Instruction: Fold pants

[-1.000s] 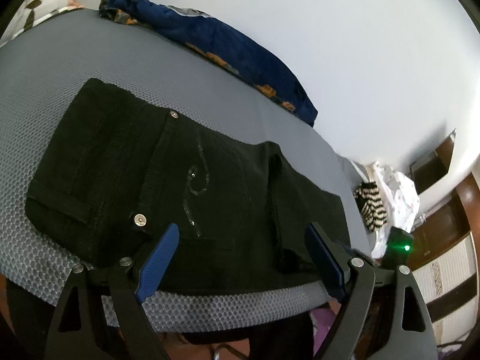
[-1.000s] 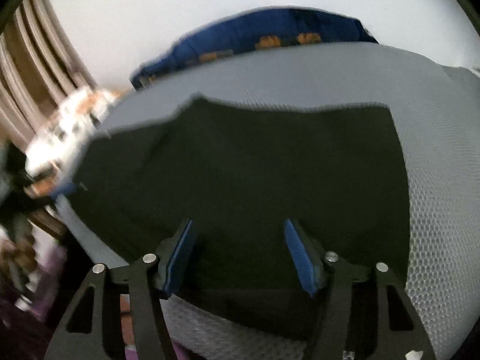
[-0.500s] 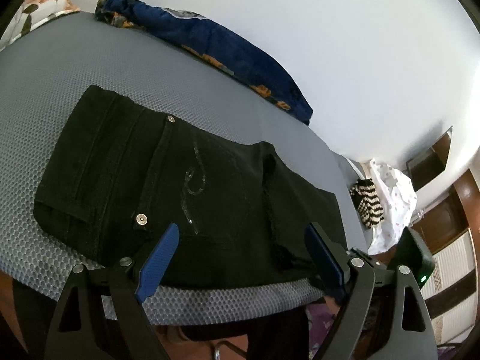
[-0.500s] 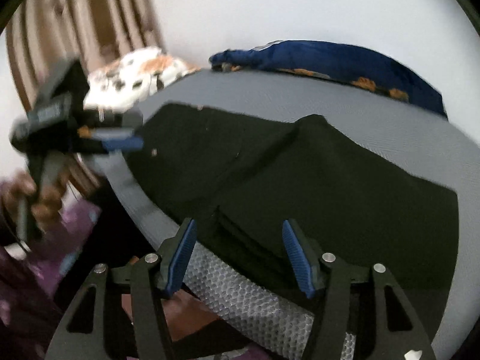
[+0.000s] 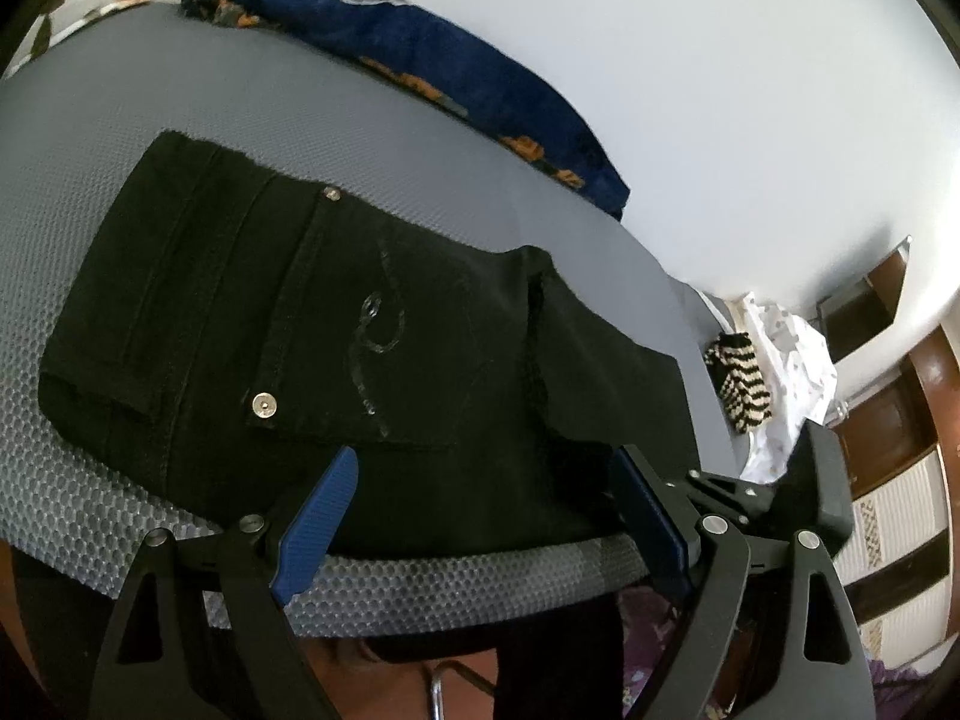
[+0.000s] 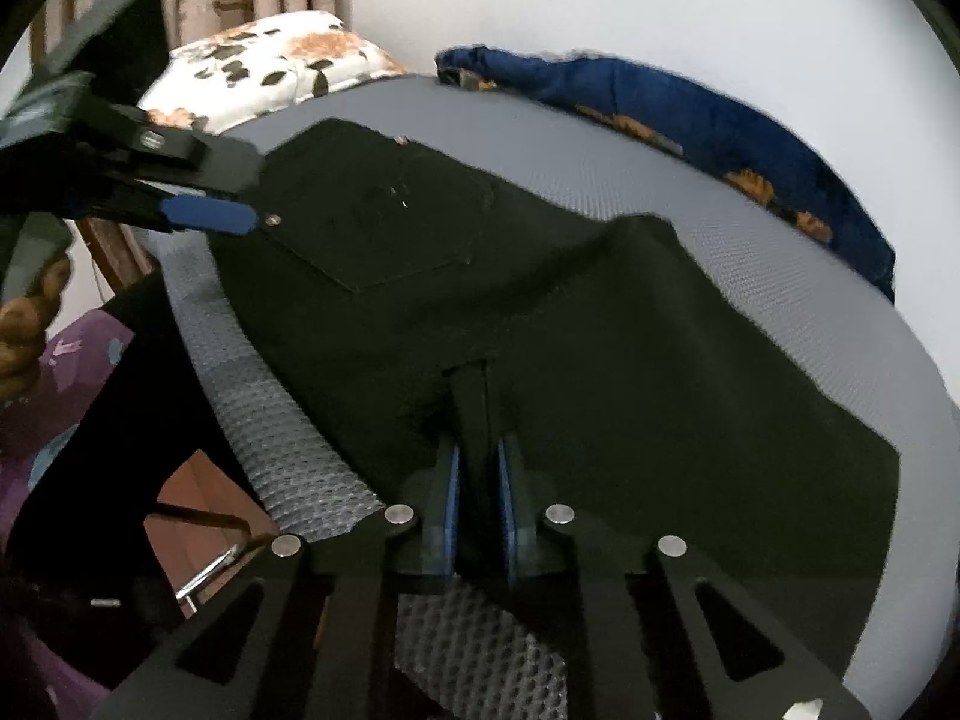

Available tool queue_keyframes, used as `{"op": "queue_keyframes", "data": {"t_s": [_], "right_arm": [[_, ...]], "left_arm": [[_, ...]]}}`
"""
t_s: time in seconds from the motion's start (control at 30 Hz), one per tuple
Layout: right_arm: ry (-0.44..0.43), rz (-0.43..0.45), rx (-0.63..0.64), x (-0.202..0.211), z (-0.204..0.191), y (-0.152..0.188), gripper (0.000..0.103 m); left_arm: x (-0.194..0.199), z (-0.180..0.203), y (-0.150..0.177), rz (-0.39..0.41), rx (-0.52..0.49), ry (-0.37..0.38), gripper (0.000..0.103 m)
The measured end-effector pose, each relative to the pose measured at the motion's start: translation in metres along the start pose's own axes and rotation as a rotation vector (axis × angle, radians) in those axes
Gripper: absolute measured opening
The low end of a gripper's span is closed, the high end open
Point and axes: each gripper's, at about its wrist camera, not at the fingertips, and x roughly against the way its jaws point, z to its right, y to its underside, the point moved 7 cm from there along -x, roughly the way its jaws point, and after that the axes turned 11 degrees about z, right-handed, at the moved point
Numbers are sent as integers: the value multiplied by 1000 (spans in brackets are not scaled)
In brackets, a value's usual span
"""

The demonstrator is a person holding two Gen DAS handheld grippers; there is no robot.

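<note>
Black pants (image 5: 336, 324) lie folded on a grey mesh mattress (image 5: 252, 120), back pocket with a silver stud and swirl stitching facing up. My left gripper (image 5: 480, 510) is open, its blue pads straddling the pants' near edge. In the right wrist view the pants (image 6: 630, 372) spread across the mattress, and my right gripper (image 6: 477, 474) is shut on a pinched ridge of the black fabric at the near edge. The left gripper (image 6: 198, 213) also shows there at the far left, over the waistband end.
A dark blue patterned blanket (image 5: 456, 78) lies along the white wall at the mattress's far edge. A floral pillow (image 6: 264, 66) sits at the head end. A striped cloth (image 5: 741, 384) and white laundry lie beyond the mattress on the right. The mattress front edge (image 5: 456, 588) drops to the floor.
My right gripper has closed from wide open onto a fold of the pants at the near edge. The left gripper has stayed open and shifted only slightly.
</note>
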Motion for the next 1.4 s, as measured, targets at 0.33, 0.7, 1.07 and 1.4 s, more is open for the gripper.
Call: {"op": "queue_keyframes", "data": {"t_s": [0.33, 0.7, 1.07, 1.4], "right_arm": [[-22, -2, 53, 0, -12, 11, 18], [-158, 220, -586, 51, 92, -8, 29], [-58, 19, -229, 8, 27, 15, 18], [-289, 255, -443, 47, 2, -63, 53]], "left_arm": [[-3, -4, 8, -21, 2, -12, 86], [-4, -2, 3, -14, 1, -17, 86], [28, -12, -25, 56, -62, -106, 86], [45, -78, -73, -17, -151, -94, 86]]}}
